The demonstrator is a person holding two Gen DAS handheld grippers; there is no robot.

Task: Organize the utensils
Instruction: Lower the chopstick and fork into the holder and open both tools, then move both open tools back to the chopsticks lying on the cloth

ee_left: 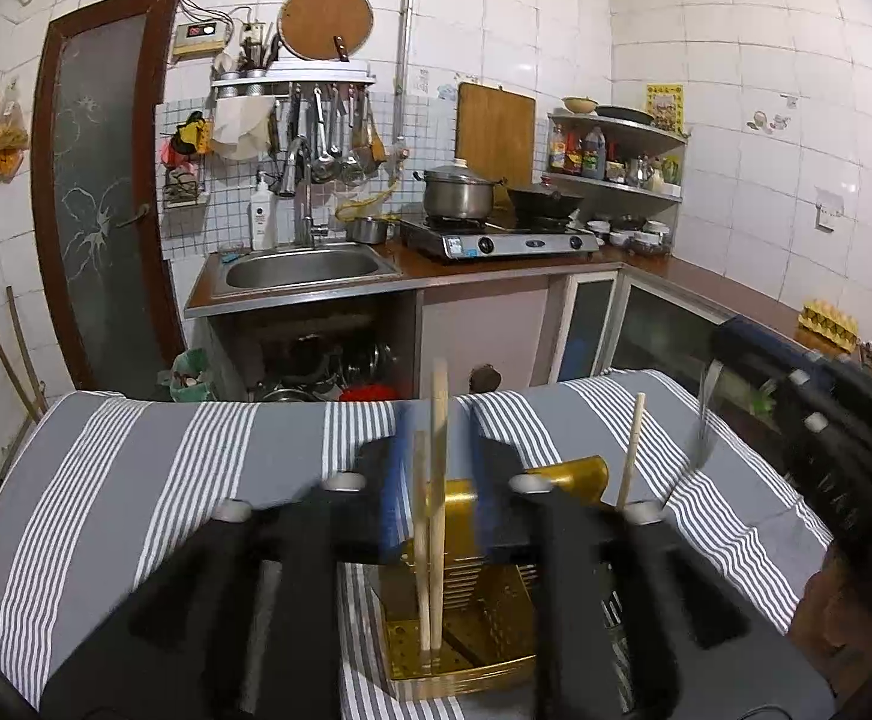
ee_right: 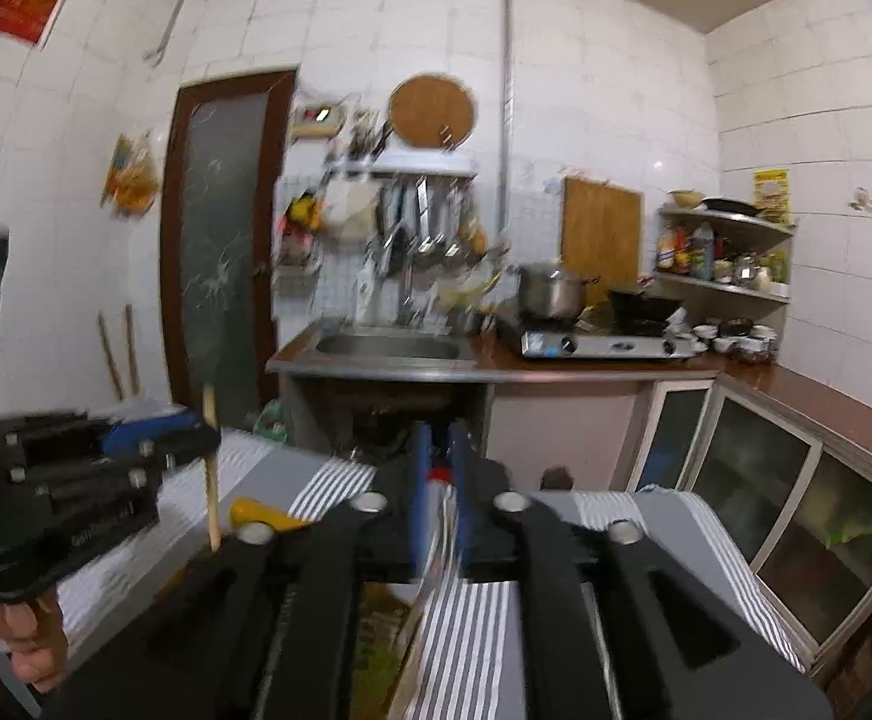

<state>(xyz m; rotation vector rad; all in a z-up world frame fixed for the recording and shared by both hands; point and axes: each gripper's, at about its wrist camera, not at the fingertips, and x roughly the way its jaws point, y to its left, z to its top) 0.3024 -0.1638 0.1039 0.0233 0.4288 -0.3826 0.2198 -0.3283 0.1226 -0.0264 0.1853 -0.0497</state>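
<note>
A gold perforated utensil holder point(ee_left: 466, 636) stands on the striped cloth just below my left gripper point(ee_left: 436, 480). Two wooden chopsticks point(ee_left: 432, 528) stand upright in it, between my left fingers, which are apart and not pressing them. A third chopstick point(ee_left: 631, 450) stands at the holder's right. My right gripper point(ee_right: 439, 480) is shut on a metal utensil point(ee_right: 436, 546), blurred by motion, hanging down toward the holder point(ee_right: 261, 516). In the left wrist view that utensil point(ee_left: 703, 420) hangs from the right gripper point(ee_left: 730, 342).
The grey-and-white striped cloth point(ee_left: 195, 480) covers the table. Behind it are a sink point(ee_left: 303, 270), a gas stove with pots point(ee_left: 496, 234), a corner shelf of bottles point(ee_left: 616, 162) and a glass door point(ee_left: 99, 192). A counter with cabinets point(ee_right: 796, 480) runs along the right.
</note>
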